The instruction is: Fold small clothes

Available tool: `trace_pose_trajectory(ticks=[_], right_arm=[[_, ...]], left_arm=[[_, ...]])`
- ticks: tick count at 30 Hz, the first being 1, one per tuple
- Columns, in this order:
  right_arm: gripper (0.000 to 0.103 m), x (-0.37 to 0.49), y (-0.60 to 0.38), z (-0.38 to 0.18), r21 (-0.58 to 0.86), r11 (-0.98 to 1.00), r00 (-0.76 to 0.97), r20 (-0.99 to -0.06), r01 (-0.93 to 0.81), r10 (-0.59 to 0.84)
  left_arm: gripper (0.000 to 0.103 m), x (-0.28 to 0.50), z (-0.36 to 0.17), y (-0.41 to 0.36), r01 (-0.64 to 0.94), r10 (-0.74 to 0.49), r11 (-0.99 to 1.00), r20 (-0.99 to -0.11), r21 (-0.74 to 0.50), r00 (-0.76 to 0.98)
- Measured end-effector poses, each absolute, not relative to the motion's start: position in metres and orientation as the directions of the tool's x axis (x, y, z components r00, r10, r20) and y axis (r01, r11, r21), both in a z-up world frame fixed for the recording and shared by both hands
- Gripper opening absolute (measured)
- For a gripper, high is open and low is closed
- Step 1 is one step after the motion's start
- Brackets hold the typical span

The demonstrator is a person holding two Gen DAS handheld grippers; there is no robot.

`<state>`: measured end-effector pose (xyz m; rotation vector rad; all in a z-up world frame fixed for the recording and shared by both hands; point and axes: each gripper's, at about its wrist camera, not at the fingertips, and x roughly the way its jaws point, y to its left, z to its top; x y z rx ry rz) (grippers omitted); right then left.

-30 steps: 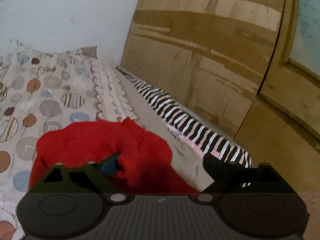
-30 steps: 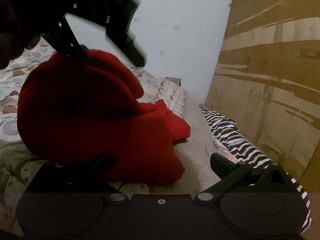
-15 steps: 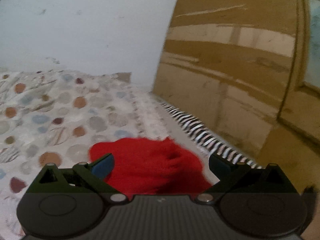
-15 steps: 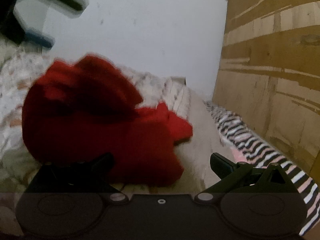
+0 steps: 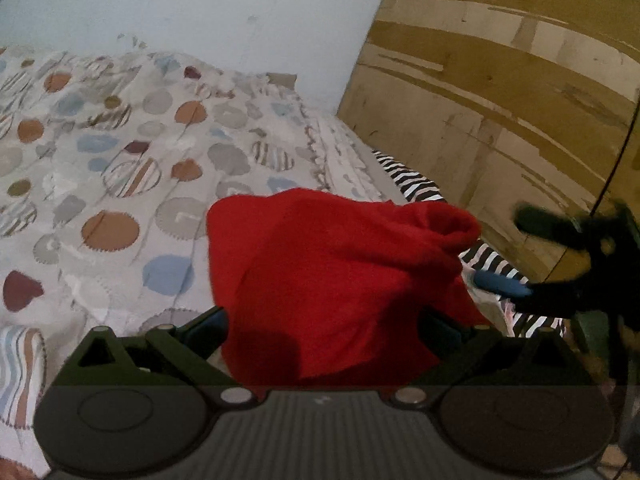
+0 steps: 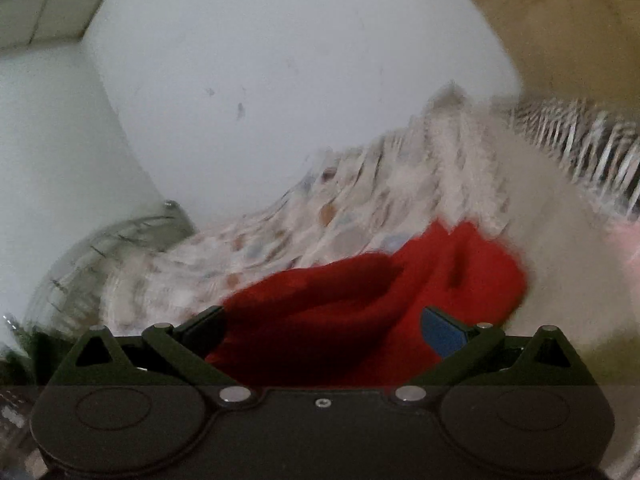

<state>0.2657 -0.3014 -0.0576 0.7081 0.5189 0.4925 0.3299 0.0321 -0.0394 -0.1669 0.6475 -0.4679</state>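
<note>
Red garment (image 5: 336, 280): soft, light, limp fleece; being judged best gripped at hem corners. Left tongs (image 5: 324, 328), right tongs (image 6: 324, 328): both being held wide, empty, garment bunched between on bed (image 5: 120, 184).

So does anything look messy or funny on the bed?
Yes. The red garment is a crumpled heap on the patterned bedspread, not flat or folded. It bulges up between the open fingers of the left gripper. The right wrist view is blurred, so finer details there are unclear.
</note>
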Motion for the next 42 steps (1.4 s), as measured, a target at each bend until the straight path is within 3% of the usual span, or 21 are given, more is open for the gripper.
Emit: trace_pose_trajectory(ticks=[6, 14, 16, 21, 26, 31, 36, 42], right_arm=[[0.103, 0.314, -0.297, -0.08, 0.884, 0.463, 0.648, -0.317, -0.061, 0.692], [0.103, 0.34, -0.292, -0.076, 0.852, 0.524, 0.665, -0.399, 0.014, 0.632], [0.096, 0.343, -0.294, -0.079, 0.852, 0.522, 0.672, -0.399, 0.021, 0.624], [0.044, 0.345, -0.299, -0.076, 0.82, 0.572, 0.708, -0.389, -0.026, 0.59], [0.028, 0.337, -0.313, -0.056, 0.733, 0.665, 0.775, -0.335, -0.143, 0.536], [0.024, 0.316, -0.333, -0.043, 0.604, 0.772, 0.85, -0.284, -0.2, 0.443], [0.024, 0.306, -0.346, -0.076, 0.528, 0.843, 0.854, -0.386, -0.105, 0.349], [0.025, 0.301, -0.35, -0.091, 0.527, 0.845, 0.853, -0.4, -0.086, 0.336]], left_arm=[[0.101, 0.324, -0.038, 0.014, 0.428, -0.47, 0.88, -0.511, -0.207, 0.72], [0.099, 0.304, -0.03, -0.005, 0.517, -0.514, 0.845, -0.464, -0.133, 0.721], [0.097, 0.294, -0.027, -0.015, 0.553, -0.52, 0.83, -0.457, -0.073, 0.721], [0.095, 0.267, -0.026, -0.048, 0.637, -0.532, 0.76, -0.44, 0.129, 0.723], [0.094, 0.252, -0.028, -0.083, 0.701, -0.582, 0.68, -0.425, 0.215, 0.694], [0.094, 0.25, -0.039, -0.114, 0.752, -0.604, 0.602, -0.462, 0.27, 0.65], [0.094, 0.246, -0.059, -0.127, 0.771, -0.584, 0.538, -0.509, 0.341, 0.632], [0.094, 0.23, -0.068, -0.133, 0.725, -0.534, 0.478, -0.491, 0.496, 0.688]])
